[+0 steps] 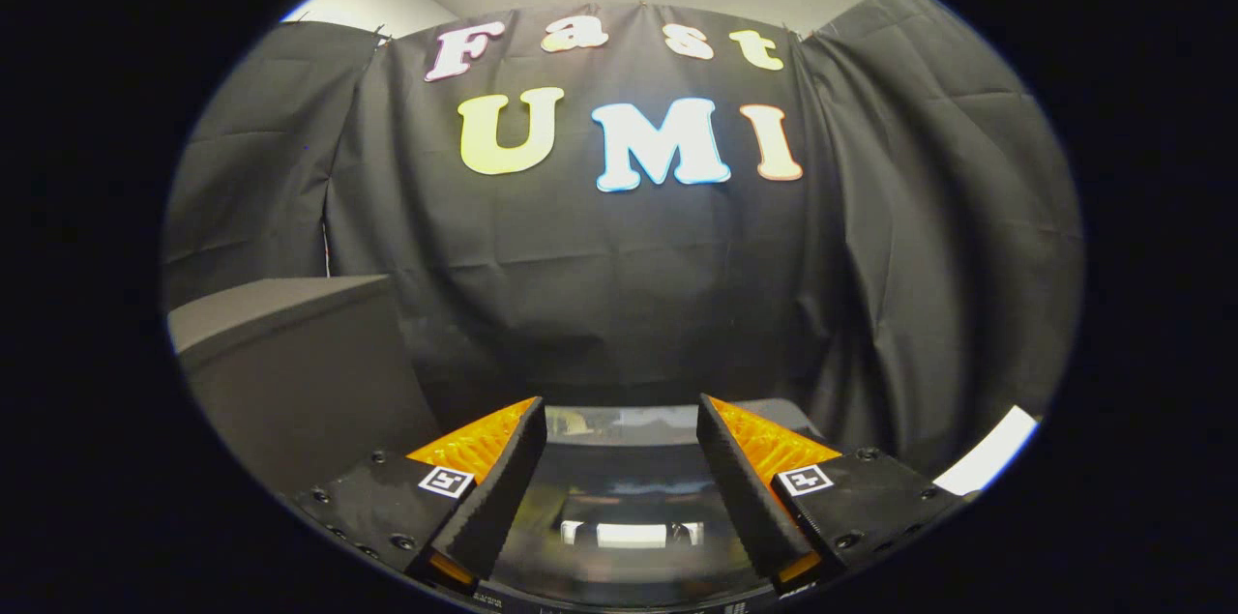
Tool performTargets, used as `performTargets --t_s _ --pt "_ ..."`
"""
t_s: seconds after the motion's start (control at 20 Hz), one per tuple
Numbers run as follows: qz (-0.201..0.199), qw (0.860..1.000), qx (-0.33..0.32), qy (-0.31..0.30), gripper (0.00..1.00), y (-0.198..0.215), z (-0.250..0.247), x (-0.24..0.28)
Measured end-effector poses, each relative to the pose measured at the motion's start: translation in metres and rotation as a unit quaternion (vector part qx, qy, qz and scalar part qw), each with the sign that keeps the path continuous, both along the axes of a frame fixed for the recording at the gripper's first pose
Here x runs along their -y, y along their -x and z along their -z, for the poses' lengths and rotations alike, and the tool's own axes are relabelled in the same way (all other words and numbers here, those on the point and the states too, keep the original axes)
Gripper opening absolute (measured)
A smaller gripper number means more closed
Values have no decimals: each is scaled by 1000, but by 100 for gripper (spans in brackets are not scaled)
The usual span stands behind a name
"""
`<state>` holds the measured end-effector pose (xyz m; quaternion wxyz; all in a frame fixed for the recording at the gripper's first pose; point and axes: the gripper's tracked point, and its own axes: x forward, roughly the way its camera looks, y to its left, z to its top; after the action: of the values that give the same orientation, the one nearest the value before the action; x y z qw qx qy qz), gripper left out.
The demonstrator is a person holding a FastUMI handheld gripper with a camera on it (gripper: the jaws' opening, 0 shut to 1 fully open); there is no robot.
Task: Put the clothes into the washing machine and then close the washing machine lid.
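glossy dark plastic or glass is what i see between the fingers, which i take to be the washing machine lid [619, 508], lying flat and low with a bright strip of reflected light on it. the gripper [621, 421] is released: its two fingers stand wide apart with nothing between them and nothing touching either pad. a dark box or cabinet [290, 353] stands to the left of the fingers, and the black cloth wall [619, 285] hangs close behind everything.

i see no clothes ahead of the fingers, so i can't say whether they are already inside the machine or lie somewhere outside this view. whether the lid is fully shut or only resting is also beyond me; its near and far edges are cut off by the fingers and the shine hides any seam or handle.

my worries from here: if the clothes are not in yet, i'd be closing or leaving an empty drum. if i press down to seat the lid, the slick surface could let a fingertip skid off toward the wall. a pale strip [987, 450] shows low to the right of the fingers; i can't tell what it is, maybe a table edge.
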<state>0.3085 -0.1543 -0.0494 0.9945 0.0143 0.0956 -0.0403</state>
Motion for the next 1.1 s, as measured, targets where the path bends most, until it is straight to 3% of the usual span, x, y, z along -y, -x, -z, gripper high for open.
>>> performTargets --t_s 0.4,0.6,1.1 --pt "-3 1000 -8 1 98 22 26 -4" --pt "-1 1000 -1 -1 98 36 15 -5" --pt "-11 998 66 22 98 157 -49 -45"
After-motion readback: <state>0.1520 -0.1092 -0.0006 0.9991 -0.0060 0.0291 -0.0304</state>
